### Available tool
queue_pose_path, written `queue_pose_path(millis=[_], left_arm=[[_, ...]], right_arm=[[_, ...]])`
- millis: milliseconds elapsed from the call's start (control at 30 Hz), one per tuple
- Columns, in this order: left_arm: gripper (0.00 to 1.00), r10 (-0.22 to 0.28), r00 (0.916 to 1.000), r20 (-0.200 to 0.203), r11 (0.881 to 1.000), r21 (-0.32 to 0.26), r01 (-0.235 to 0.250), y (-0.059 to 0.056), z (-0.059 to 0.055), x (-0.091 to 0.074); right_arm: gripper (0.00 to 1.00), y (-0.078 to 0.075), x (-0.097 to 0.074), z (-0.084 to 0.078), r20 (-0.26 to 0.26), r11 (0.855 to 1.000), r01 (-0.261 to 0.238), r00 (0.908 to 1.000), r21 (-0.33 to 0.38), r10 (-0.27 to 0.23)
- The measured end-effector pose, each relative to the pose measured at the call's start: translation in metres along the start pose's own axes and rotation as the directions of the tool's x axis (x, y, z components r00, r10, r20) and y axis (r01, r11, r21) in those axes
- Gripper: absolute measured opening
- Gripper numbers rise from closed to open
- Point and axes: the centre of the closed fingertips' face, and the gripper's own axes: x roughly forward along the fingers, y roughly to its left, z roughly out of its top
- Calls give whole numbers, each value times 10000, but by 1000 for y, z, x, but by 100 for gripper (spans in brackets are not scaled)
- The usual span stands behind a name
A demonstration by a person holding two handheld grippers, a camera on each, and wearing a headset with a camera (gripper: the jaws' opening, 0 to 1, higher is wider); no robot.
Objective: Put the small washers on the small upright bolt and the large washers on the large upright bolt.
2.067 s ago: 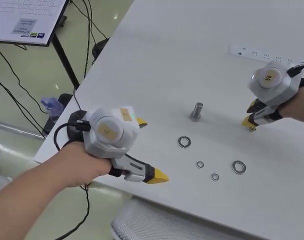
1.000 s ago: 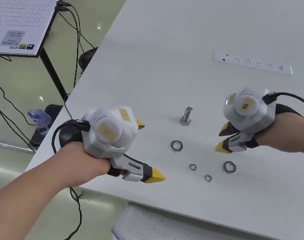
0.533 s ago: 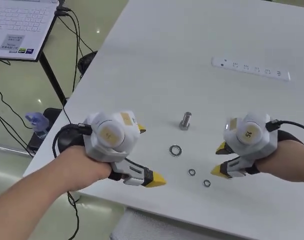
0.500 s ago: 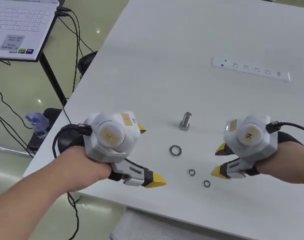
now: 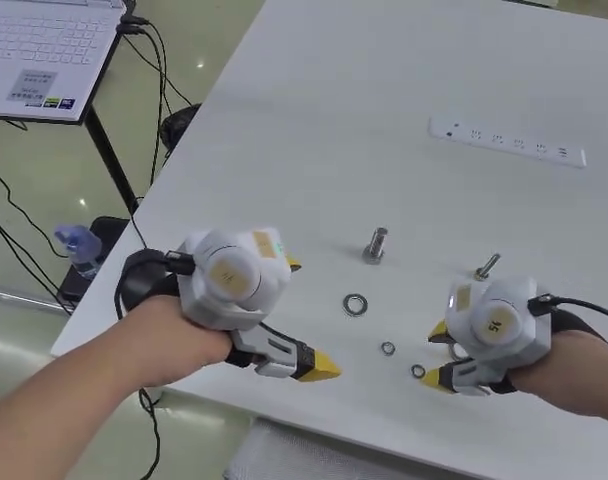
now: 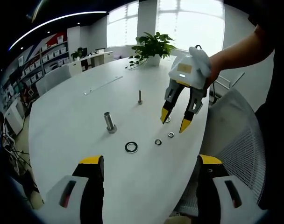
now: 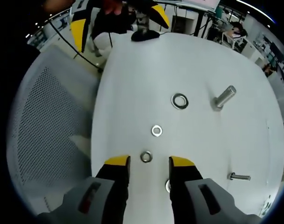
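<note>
A large upright bolt (image 5: 376, 243) (image 7: 224, 97) and a thin small bolt (image 5: 487, 266) (image 6: 139, 97) stand on the white table (image 5: 384, 100). One large washer (image 5: 355, 303) (image 7: 180, 101) lies in front of the large bolt. Two small washers (image 5: 388, 348) (image 5: 418, 371) lie nearer the table's edge. My right gripper (image 5: 434, 354) (image 7: 149, 161) is open and low, its jaw tips either side of a small washer (image 7: 146, 157). A second large washer (image 7: 166, 185) peeks out beside its right jaw. My left gripper (image 5: 306, 315) (image 6: 150, 161) is open and empty, left of the washers.
A white power strip (image 5: 506, 142) lies at the table's far side. A laptop (image 5: 44, 45) sits on a stand to the left, with cables on the floor. A mesh chair (image 5: 284, 455) stands against the table's near edge.
My right gripper has moved in from the right and down toward the near edge, over the washers, covering one large washer. The small bolt has come into sight. The left gripper barely moved.
</note>
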Motion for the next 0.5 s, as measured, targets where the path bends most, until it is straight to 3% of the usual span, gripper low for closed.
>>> queue_pose_path(millis=[500], left_arm=[[79,-60,10000,-1,9999,-122,60,0,0,1]], right_arm=[[29,3,23,-12,-366,9995,-40,9993,-313,28]])
